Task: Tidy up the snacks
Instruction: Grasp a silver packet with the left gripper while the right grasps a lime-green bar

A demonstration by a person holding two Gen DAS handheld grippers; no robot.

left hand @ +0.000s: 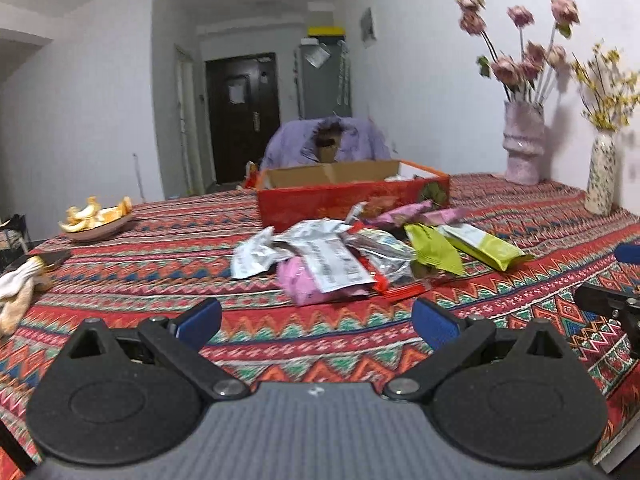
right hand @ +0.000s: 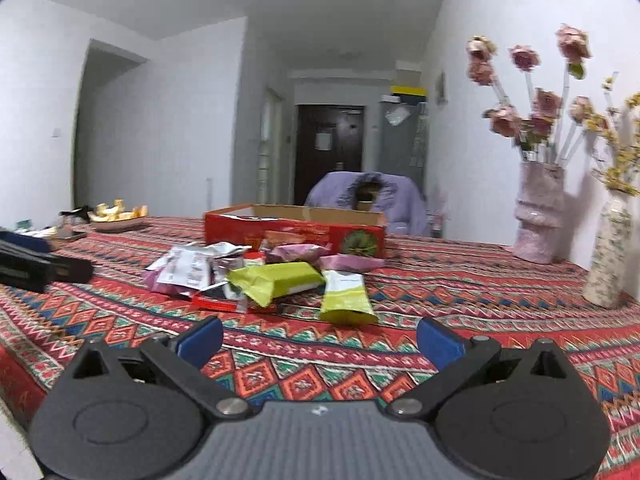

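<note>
A heap of snack packets lies on the patterned tablecloth: silver packets [left hand: 320,252], a pink packet [left hand: 304,284], two green packets [left hand: 436,250] [right hand: 276,282] and purple ones [right hand: 296,254]. Behind the heap stands an open red box [left hand: 352,200] [right hand: 296,234] with a cardboard inside. My left gripper [left hand: 316,320] is open and empty, a short way in front of the pink packet. My right gripper [right hand: 318,340] is open and empty, just in front of a green packet [right hand: 346,298]. Each gripper shows at the edge of the other's view.
A plate of orange peel [left hand: 96,220] [right hand: 118,218] sits at the far left. Two vases with flowers [left hand: 524,144] [right hand: 608,252] stand at the right by the wall. A cloth [left hand: 16,292] lies at the left table edge. A chair with a purple garment [left hand: 328,140] is behind the table.
</note>
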